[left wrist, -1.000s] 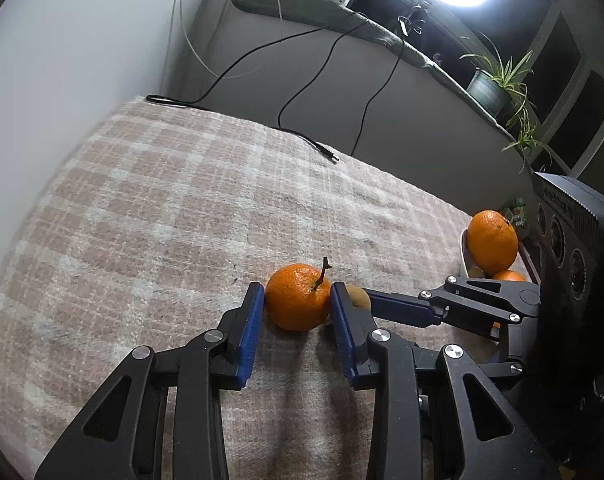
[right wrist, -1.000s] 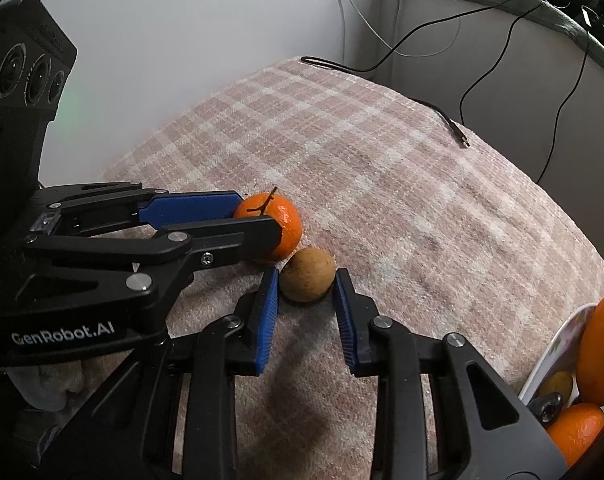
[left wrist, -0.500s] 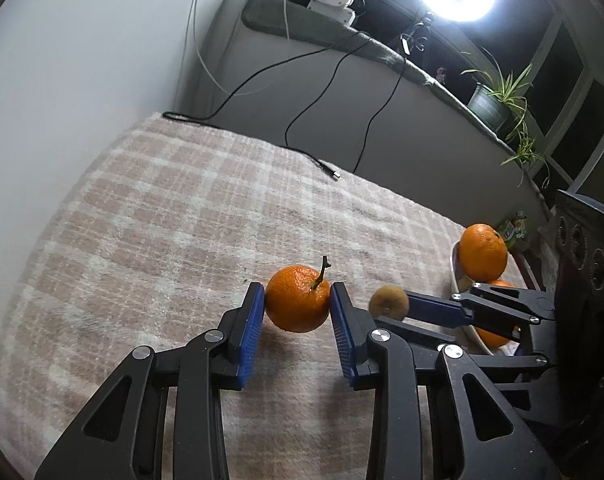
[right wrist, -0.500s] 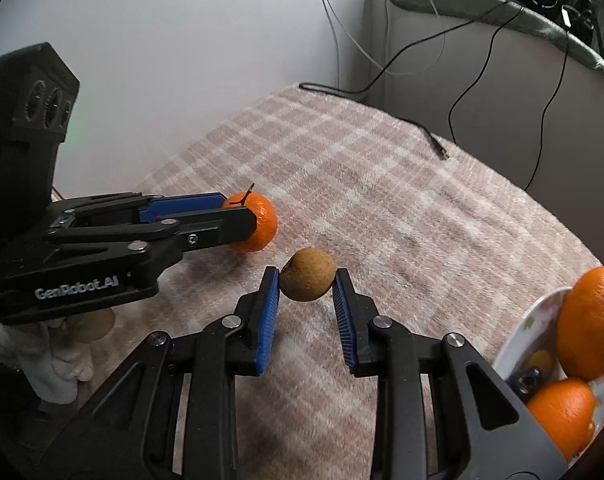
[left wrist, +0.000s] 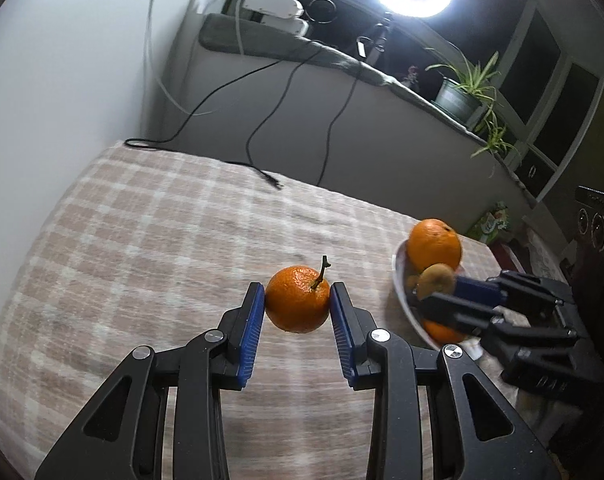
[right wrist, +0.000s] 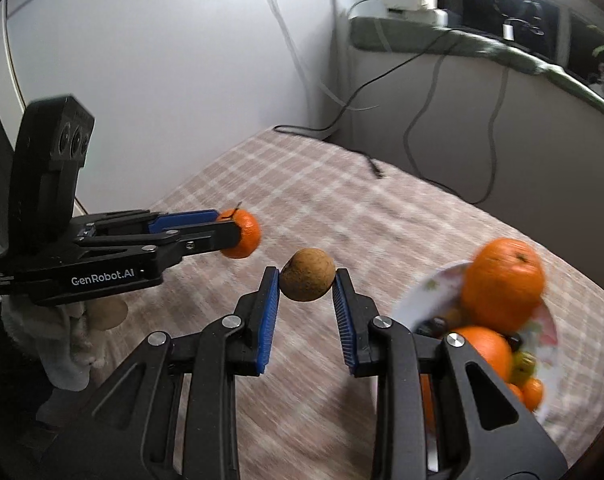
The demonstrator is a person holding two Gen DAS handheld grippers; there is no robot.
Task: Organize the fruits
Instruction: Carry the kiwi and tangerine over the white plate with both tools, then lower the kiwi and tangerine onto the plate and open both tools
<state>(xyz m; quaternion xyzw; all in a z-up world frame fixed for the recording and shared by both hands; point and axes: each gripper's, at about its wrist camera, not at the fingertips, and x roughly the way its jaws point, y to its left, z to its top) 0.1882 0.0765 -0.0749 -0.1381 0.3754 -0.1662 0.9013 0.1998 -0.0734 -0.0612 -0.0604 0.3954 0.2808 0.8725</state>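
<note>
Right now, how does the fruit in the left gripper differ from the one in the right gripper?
The tangerine in the left gripper is bright orange; the brown fruit in the right gripper is dull tan. The tangerine carries a dark stem; the brown fruit shows none. The tangerine looks the larger of the two. Both are roundish, clamped between blue pads, and lifted off the plaid cloth.

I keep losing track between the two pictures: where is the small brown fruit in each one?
Left wrist view: the brown fruit is at right, blurred, held by the right hand-held gripper in front of the bowl.
Right wrist view: brown fruit centre, between the blue pads.
Shared landmark: the stemmed orange.
</note>
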